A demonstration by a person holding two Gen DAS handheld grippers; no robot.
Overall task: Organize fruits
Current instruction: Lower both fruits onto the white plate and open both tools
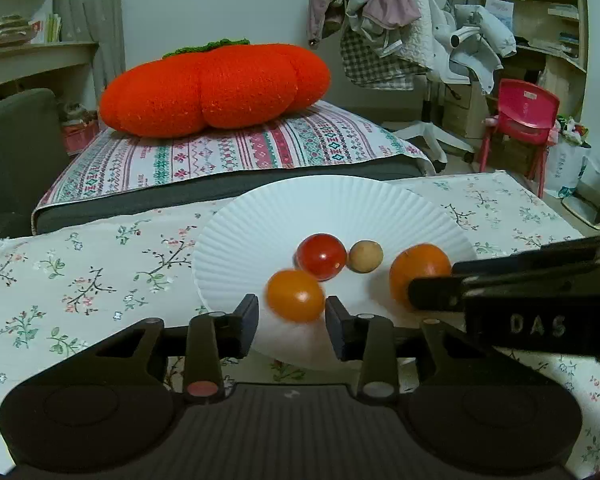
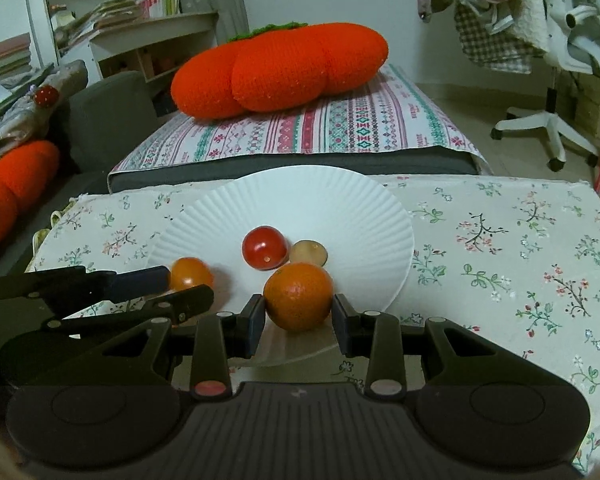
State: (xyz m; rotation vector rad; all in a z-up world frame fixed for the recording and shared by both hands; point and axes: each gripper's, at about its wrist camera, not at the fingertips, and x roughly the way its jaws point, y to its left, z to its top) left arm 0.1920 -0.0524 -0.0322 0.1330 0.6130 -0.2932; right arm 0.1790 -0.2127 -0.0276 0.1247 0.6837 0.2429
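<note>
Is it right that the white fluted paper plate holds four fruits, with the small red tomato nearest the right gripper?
Not quite. The white fluted paper plate holds four fruits, but the round orange citrus fruit sits nearest the right gripper, between its fingers; the small red tomato lies behind it. The right wrist view shows this.

Both grippers are matte black with ribbed bases, round pale screw caps, and raised lettering, seemingly "DAS".

Floral-clothed table [image 2: 500, 240] — white plate [image 2: 340, 208]
</note>
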